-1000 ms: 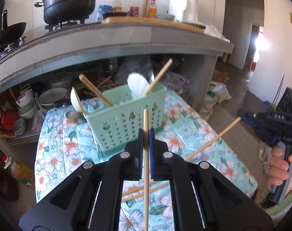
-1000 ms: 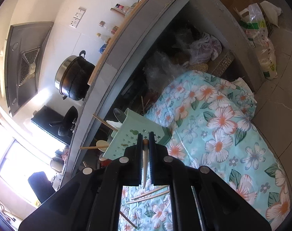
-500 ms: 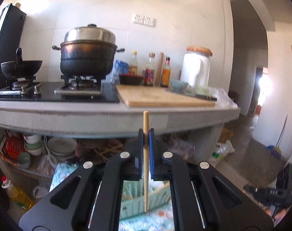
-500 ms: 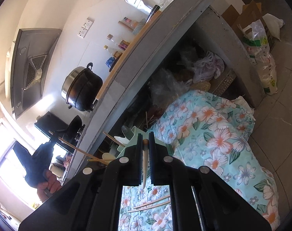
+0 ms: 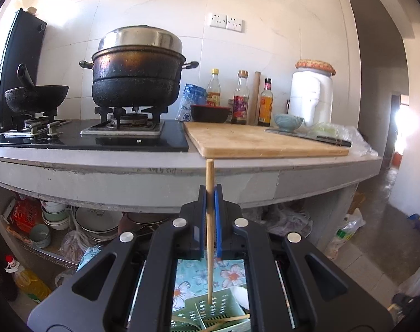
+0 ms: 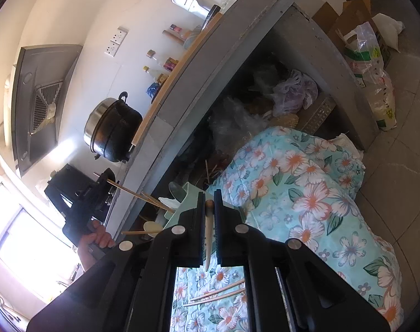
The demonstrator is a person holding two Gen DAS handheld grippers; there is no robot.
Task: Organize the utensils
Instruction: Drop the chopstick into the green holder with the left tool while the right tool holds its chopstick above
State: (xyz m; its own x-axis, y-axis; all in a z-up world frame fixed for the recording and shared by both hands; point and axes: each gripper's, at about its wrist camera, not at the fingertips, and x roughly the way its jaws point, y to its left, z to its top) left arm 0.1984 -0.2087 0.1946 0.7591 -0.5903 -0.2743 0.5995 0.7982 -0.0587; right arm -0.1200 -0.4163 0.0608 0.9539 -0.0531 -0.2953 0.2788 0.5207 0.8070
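Left hand-held gripper (image 5: pixel 210 191) clamped on an upright chopstick (image 5: pixel 209 229) above the green utensil basket (image 5: pixel 210 308); right hand-held gripper (image 6: pixel 209 196) clamped on a pale utensil handle (image 6: pixel 208 238) over the floral-clothed surface (image 6: pixel 306 188).

Floral-cloth table (image 6: pixel 306 193): green utensil basket (image 6: pixel 182 210) on it, loose chopsticks (image 6: pixel 215 293) on cloth.

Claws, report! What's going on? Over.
Left claw shut on chopstick above basket. Right claw shut on utensil. Nothing blocking.
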